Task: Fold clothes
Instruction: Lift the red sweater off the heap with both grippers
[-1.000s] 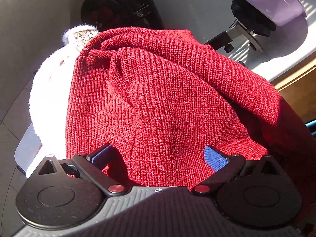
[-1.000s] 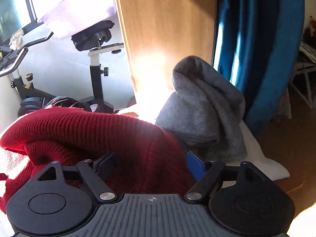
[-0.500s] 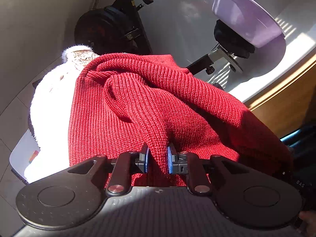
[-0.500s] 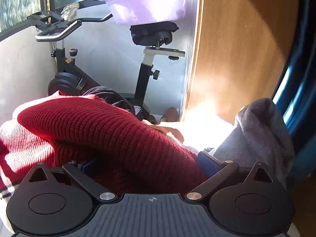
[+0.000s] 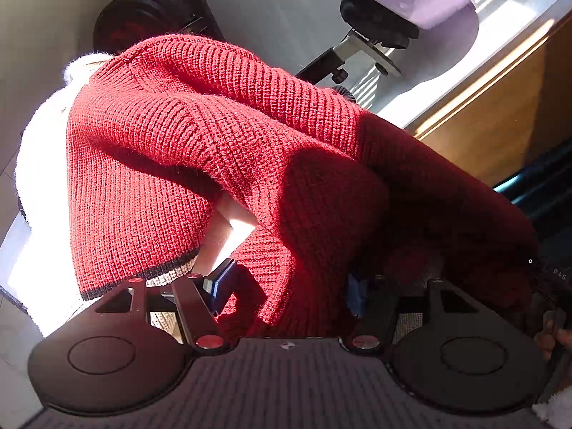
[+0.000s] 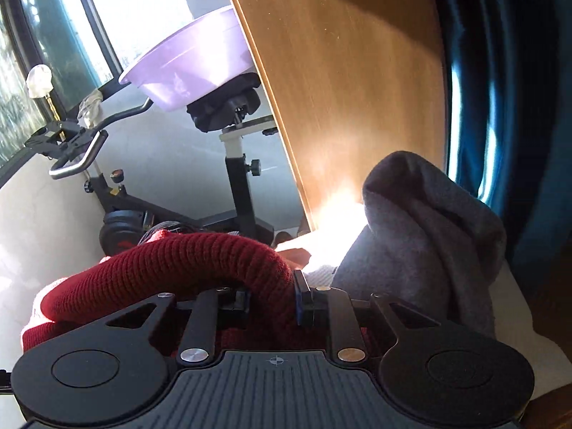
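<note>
1. Red rib-knit sweater [image 5: 200, 150] with a dark and beige striped hem lies bunched in a heap, filling the middle of the left wrist view; the hem edge sits at 8 o'clock, and a rolled fold of the same knit arches across the lower left of the right wrist view
2. Sweater rests on a white fluffy fabric [image 5: 43, 164], which shows along its 9 o'clock side in strong sunlight
3. Left gripper [image 5: 286, 286]: jaws opening, about half wide; a hanging fold of the red knit sits between the blue pads [image 5: 221, 282], the left pad apart from it; contact on the shaded right pad not resolvable
4. Right gripper [image 6: 271, 298]: jaws closing, narrow, pinched on the rolled red fold, knit filling the gap between both pads
5. Grey fleece garment [image 6: 429, 236] stands crumpled at 2 o'clock from the right gripper, just beside the red fold, on a white surface
6. Black exercise bike [image 6: 236, 178] stands beyond the sweater at 11 to 12 o'clock; a lilac plastic basin [image 6: 193, 68] rests on its saddle
7. Wooden panel [image 6: 357, 100] rises at 12 o'clock in the right wrist view, blue curtain [image 6: 518, 107] at 2 o'clock
</note>
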Demonstrator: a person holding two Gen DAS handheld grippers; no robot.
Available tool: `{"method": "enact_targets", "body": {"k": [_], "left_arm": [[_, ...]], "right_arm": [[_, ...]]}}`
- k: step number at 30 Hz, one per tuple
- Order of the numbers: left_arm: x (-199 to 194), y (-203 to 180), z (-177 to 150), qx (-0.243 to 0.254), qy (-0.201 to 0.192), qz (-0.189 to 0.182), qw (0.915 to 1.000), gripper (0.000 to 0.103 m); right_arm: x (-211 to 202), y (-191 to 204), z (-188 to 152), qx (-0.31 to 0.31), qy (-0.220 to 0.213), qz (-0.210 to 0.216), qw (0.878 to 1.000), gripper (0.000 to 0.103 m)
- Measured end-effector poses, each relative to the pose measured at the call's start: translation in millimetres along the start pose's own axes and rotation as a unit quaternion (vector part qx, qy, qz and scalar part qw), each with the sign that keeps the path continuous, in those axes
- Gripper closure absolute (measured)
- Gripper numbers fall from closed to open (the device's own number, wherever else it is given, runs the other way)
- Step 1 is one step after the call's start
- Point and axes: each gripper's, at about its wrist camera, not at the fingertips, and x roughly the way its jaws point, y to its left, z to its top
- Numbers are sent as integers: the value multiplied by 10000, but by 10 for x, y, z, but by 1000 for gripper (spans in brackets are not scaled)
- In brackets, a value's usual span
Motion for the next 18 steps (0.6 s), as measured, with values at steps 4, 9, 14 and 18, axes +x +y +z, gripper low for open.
{"method": "enact_targets", "body": {"k": [4, 9, 14, 18], "left_arm": [[188, -48, 94, 116, 45, -46, 9999, 28], [404, -178, 194, 329, 49, 110, 9994, 14], [602, 112, 234, -710, -15, -312, 9970, 0], [630, -21, 244, -18, 237, -153, 9996, 0]], "right_arm": [[90, 2, -113, -50, 246, 56, 9997, 81], [165, 205, -209, -475, 348, -20, 9983, 63], [306, 179, -276, -600, 491, -180, 9968, 25], [537, 84, -320, -263, 830, -39, 9962, 20]]}}
